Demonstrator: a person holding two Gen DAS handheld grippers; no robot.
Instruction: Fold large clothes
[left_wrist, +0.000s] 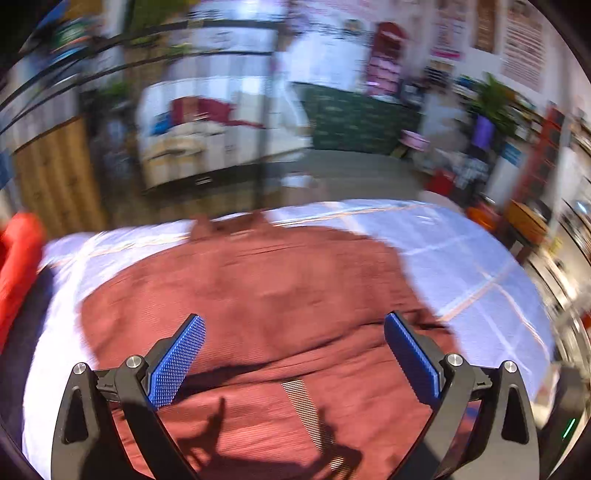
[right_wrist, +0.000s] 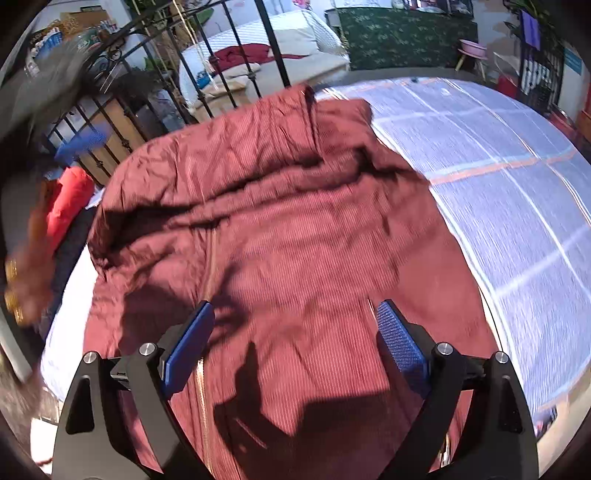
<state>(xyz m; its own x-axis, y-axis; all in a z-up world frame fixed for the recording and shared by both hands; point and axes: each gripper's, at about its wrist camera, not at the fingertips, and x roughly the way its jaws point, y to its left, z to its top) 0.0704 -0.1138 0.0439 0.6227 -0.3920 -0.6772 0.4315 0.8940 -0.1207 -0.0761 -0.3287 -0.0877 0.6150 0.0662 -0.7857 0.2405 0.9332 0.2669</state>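
The dark red garment (right_wrist: 280, 229) lies spread across the white checked cloth (right_wrist: 509, 177) that covers the table, rumpled, with deep creases running across its upper half and a pale zip line down its left part. In my left wrist view the same garment (left_wrist: 258, 295) fills the middle of the cloth (left_wrist: 461, 251), though that view is smeared by motion blur. My right gripper (right_wrist: 295, 332) hangs above the near part of the garment with its blue pads wide apart and nothing between them — its shadow falls on the fabric below. My left gripper (left_wrist: 293, 347) is likewise spread open over the garment, holding nothing; I cannot tell whether either one touches the fabric. At the left edge of the table lies something bright red (right_wrist: 70, 199), just beside the garment. Beyond the table stands a black iron railing (right_wrist: 207, 66), and behind it a white sofa (right_wrist: 295, 40) with a dark red cloth on it
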